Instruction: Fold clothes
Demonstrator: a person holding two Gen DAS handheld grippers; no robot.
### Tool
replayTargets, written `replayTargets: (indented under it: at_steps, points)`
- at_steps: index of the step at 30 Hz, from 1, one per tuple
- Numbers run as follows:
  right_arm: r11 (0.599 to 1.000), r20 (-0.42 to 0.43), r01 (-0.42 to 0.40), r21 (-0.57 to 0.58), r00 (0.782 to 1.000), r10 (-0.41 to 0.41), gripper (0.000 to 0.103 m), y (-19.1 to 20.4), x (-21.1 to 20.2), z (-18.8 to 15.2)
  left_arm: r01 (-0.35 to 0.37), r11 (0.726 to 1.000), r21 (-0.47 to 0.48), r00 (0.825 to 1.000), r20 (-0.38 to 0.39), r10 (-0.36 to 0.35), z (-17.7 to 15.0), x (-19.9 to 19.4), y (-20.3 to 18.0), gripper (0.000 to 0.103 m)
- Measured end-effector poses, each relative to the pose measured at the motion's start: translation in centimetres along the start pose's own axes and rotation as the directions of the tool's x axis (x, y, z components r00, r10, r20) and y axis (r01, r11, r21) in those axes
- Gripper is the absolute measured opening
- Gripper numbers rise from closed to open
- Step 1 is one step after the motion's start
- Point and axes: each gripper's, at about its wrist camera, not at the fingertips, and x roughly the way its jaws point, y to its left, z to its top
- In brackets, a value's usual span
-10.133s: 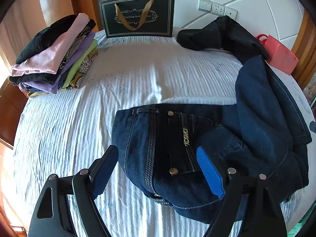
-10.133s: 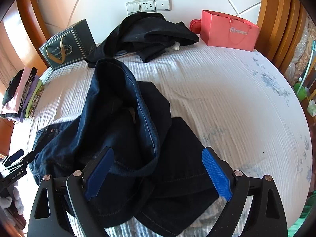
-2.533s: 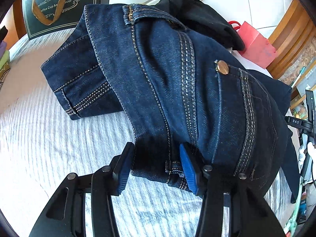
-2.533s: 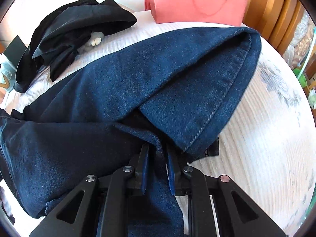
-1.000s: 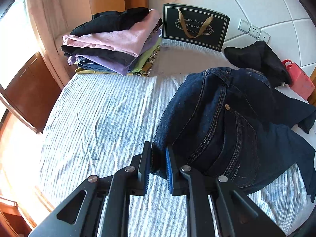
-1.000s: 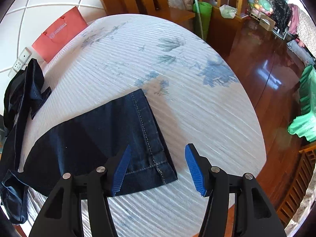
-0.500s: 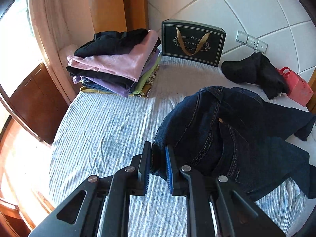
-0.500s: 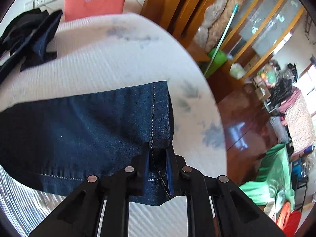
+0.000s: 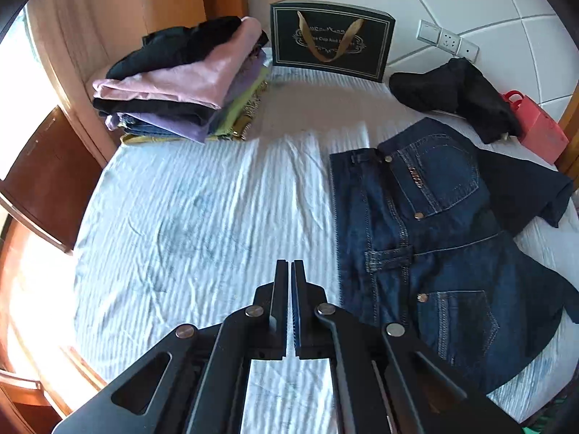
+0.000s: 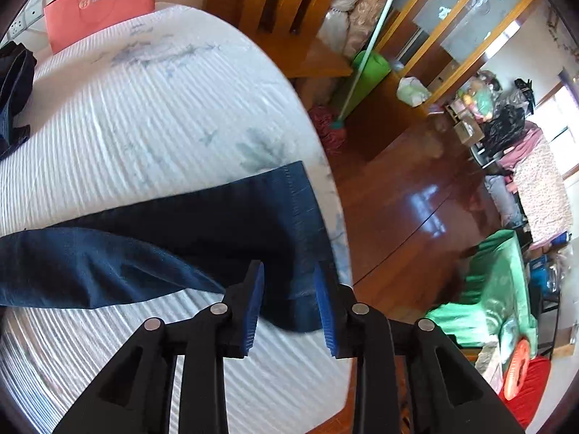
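Observation:
Dark blue jeans (image 9: 427, 224) lie spread on the white striped bed, waistband toward the left, back pockets up. My left gripper (image 9: 291, 271) is shut and empty, above the bare sheet just left of the waistband. In the right wrist view a jeans leg (image 10: 173, 238) stretches to the bed's right edge. My right gripper (image 10: 287, 282) is open, its blue pads either side of the leg's hem (image 10: 300, 217), not clamped on it.
A stack of folded clothes (image 9: 181, 83) sits at the bed's far left corner. A dark gift bag (image 9: 331, 41) and a black garment (image 9: 459, 94) lie by the headboard. A red bag (image 9: 539, 130) stands at far right. The wooden floor (image 10: 416, 199) lies past the bed's edge.
My left gripper let go of the waistband and pulled back left; the jeans now lie flat. My right gripper opened and released the leg hem.

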Motion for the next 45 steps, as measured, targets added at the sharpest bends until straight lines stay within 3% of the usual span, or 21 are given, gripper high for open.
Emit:
replayTargets:
  at_steps: [1,3,5,7,12,17,20,26,34,35,36,37,38,42,45]
  points:
    - [1.0,0.012,-0.005,0.003,1.0,0.005,0.033,0.4,-0.1,-0.4,0.022,1.0,0.002,1.0,-0.013,-0.022,-0.3,0.6,-0.6,0.006]
    - [1.0,0.046,-0.027,0.01,0.999,0.026,0.034,1.0,-0.6,-1.4,0.061,0.998,0.006,0.998,-0.035,-0.06,-1.0,1.6,-1.9,0.031]
    - [0.998,0.078,-0.053,0.021,0.996,0.052,0.049,0.9,-1.3,-2.2,0.085,0.996,0.007,0.995,-0.054,-0.084,-1.8,2.6,-3.1,0.04]
    - [0.995,0.103,-0.091,0.037,0.991,0.087,0.059,0.5,-2.1,-2.6,0.084,0.996,0.025,0.993,-0.08,-0.081,-2.7,3.7,-4.5,0.041]
    - [0.981,0.131,-0.178,0.074,0.977,0.167,0.059,-1.0,-2.9,-3.3,0.069,0.992,0.107,0.992,-0.108,-0.057,-5.1,5.3,-7.9,0.041]
    - [0.977,0.125,-0.199,0.074,0.974,0.189,0.059,-2.6,-2.5,-4.0,0.07,0.989,0.129,0.989,-0.138,-0.052,-6.6,7.0,-10.2,0.041]
    - [0.975,0.126,-0.21,0.071,0.972,0.2,0.059,-3.6,-2.3,-4.4,0.032,0.989,0.145,0.992,-0.128,-0.014,-7.0,7.6,-11.2,0.041]
    - [0.977,0.13,-0.202,-0.068,0.969,0.209,0.059,-2.5,-2.7,-3.5,0.034,0.992,0.118,0.991,-0.132,-0.018,-6.9,7.9,-11.0,0.041]
    - [0.937,0.087,-0.214,-0.275,0.965,0.246,0.059,0.7,-1.0,-2.8,0.014,0.997,0.07,0.991,-0.132,-0.005,-6.5,8.0,-11.0,0.042]
    - [0.93,0.069,-0.219,-0.296,0.966,0.25,0.055,1.0,-0.3,-2.4,0.006,0.998,0.06,0.991,-0.133,0.002,-6.5,8.0,-11.0,0.042]
    - [0.922,0.047,-0.22,-0.319,0.968,0.248,0.043,1.2,0.4,-2.0,-0.002,0.999,0.05,0.991,-0.134,0.008,-6.4,8.0,-11.1,0.042]
    - [0.915,0.03,-0.221,-0.338,0.969,0.245,0.01,1.2,1.0,-1.6,-0.01,0.999,0.039,0.991,-0.133,0.015,-6.4,8.0,-11.1,0.042]
    - [0.908,0.02,-0.223,-0.355,0.969,0.246,0.002,1.1,1.5,-1.2,-0.02,0.999,0.026,0.992,-0.127,0.024,-6.4,8.0,-11.2,0.042]
    - [0.889,0.13,-0.274,-0.366,0.931,0.341,0.002,-1.7,-1.7,2.7,-0.077,0.997,-0.011,0.988,-0.133,0.075,-6.0,8.1,-11.6,0.044]
    - [0.868,0.194,-0.305,-0.392,0.895,0.401,0.002,-1.6,-3.7,8.5,-0.124,0.991,-0.052,0.983,-0.14,0.116,-5.6,8.3,-11.9,0.044]
